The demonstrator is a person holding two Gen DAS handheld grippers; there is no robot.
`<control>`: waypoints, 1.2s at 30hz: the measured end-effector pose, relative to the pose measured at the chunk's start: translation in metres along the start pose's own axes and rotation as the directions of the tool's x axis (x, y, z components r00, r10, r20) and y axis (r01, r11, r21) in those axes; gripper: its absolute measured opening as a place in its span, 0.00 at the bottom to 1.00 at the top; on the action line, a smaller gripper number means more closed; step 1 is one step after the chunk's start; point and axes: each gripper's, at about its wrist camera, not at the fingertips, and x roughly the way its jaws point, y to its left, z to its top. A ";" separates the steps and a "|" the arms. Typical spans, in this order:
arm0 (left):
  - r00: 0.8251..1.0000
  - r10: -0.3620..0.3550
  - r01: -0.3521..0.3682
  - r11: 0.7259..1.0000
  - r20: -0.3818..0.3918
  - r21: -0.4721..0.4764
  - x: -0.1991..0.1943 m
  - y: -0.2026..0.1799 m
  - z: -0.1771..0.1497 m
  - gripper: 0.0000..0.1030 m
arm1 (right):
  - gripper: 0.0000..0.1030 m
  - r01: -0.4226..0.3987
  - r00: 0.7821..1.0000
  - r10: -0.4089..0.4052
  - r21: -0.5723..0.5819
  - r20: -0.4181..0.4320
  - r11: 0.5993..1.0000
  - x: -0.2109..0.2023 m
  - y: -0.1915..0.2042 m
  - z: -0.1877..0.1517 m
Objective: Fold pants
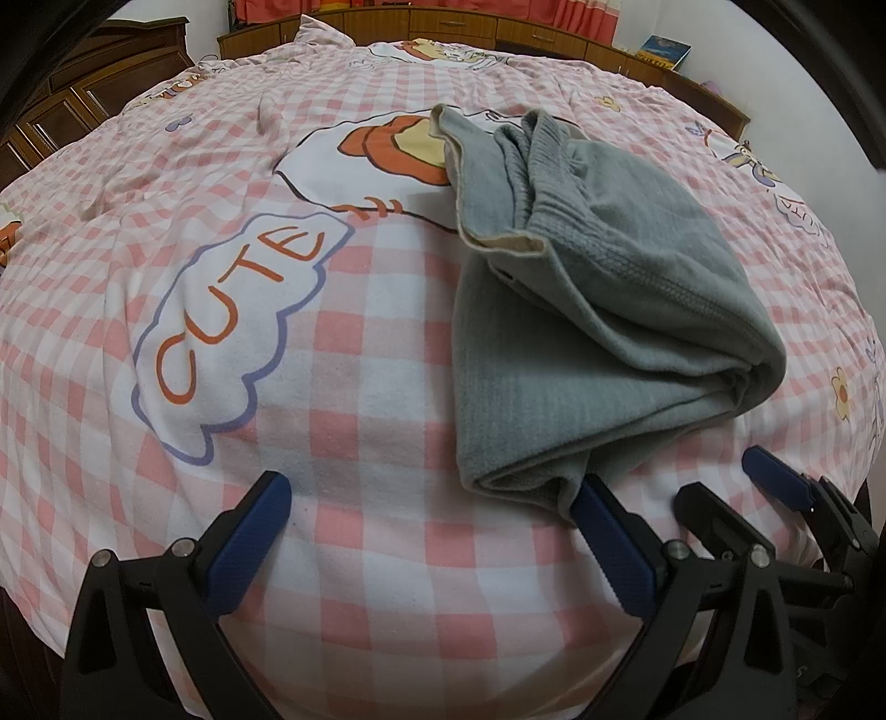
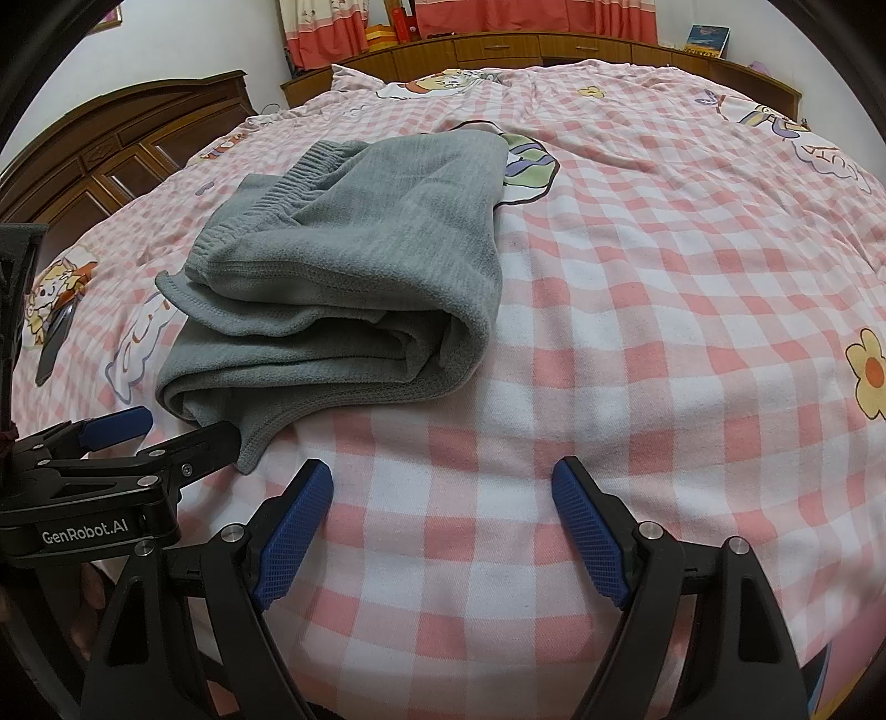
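Note:
The grey pants (image 1: 587, 332) lie folded in a thick bundle on the pink checked bed, waistband at the far end. They also show in the right wrist view (image 2: 354, 266), left of centre. My left gripper (image 1: 437, 498) is open and empty, its right fingertip just touching the bundle's near edge. My right gripper (image 2: 443, 487) is open and empty, over bare bedcover to the right of the bundle's near corner. The right gripper also shows in the left wrist view (image 1: 725, 482), and the left gripper in the right wrist view (image 2: 177, 426); the two sit side by side.
The bedcover (image 2: 637, 310) spreads wide around the pants, with a "CUTE" cloud print (image 1: 232, 332) to their left. A dark wooden headboard (image 2: 127, 144) stands at the left. A wooden ledge (image 2: 526, 47) with books and red curtains runs along the far side.

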 end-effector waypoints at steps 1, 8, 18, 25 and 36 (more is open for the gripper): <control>1.000 0.000 0.000 1.000 0.000 0.000 0.000 0.000 0.000 1.00 | 0.81 0.000 1.000 0.000 0.000 0.000 1.000 0.000 0.000 0.000; 1.000 0.000 0.000 1.000 0.000 0.000 0.000 0.000 0.000 1.00 | 0.81 0.000 1.000 0.000 0.000 0.000 1.000 0.000 0.000 0.000; 1.000 0.000 0.000 1.000 -0.001 0.000 0.000 0.000 0.000 1.00 | 0.81 0.000 1.000 0.000 0.000 0.000 1.000 0.000 0.000 0.000; 1.000 0.000 0.000 1.000 -0.002 0.000 0.000 0.000 0.000 1.00 | 0.81 0.001 1.000 -0.001 0.001 0.000 1.000 0.000 0.000 0.000; 1.000 0.014 -0.014 1.000 -0.028 0.005 0.003 -0.001 0.002 1.00 | 0.81 0.000 1.000 -0.001 -0.013 -0.024 1.000 -0.002 0.002 0.000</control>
